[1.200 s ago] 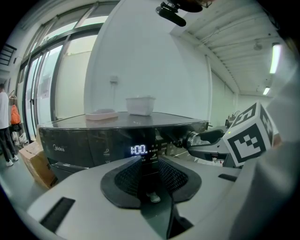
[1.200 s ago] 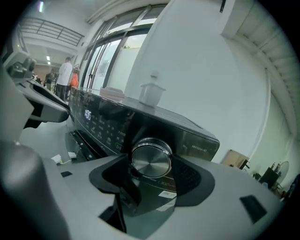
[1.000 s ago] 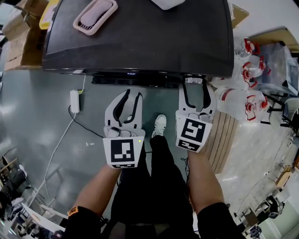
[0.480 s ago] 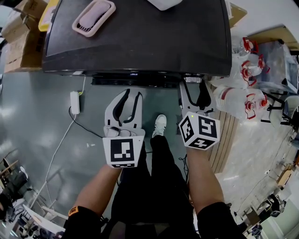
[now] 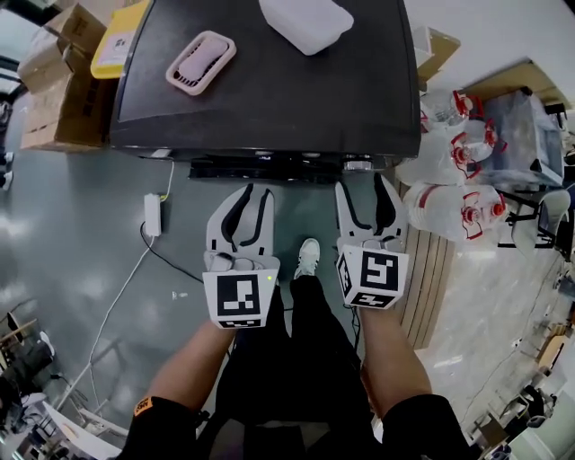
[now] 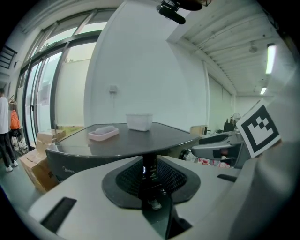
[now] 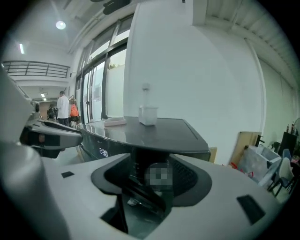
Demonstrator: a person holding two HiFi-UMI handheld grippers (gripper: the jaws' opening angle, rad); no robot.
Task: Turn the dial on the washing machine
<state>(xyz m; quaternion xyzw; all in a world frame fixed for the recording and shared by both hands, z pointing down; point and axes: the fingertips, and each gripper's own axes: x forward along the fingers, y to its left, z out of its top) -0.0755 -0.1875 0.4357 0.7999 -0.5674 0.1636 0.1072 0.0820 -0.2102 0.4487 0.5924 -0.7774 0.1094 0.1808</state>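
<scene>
Two grippers are out in front of me, both pointing at the front of the washing machine [image 5: 269, 99], whose dark top fills the upper part of the head view. My right gripper [image 5: 365, 183] has its jaws standing wide apart and presses on nothing. The dial [image 5: 358, 164] — a small silver knob at the right end of the control strip [image 5: 269, 168] under the top's front edge — sits just beyond its fingertips, in line with the gap. Whether the tips reach either side of it I cannot tell; the right gripper view does not show that spot clearly. Left of that spot in the same view, lit digits [image 7: 104, 152] glow on the dark panel.

My left gripper [image 5: 256, 191] hangs beside the right one, further left along the strip and short of it. Its jaws have just been closing and now leave only a narrow slot, with nothing between them — only the machine's front shows through the gap.

On the machine's top lie a pink tray [image 5: 199, 61] toward the left and a translucent white tub [image 5: 305, 22] at the back. To the machine's left stand cardboard boxes [image 5: 63, 90], to its right clear jugs [image 5: 458, 202] with red caps. A white plug block [image 5: 152, 216] with its cable lies on the grey floor [image 5: 81, 269] below the left corner.
</scene>
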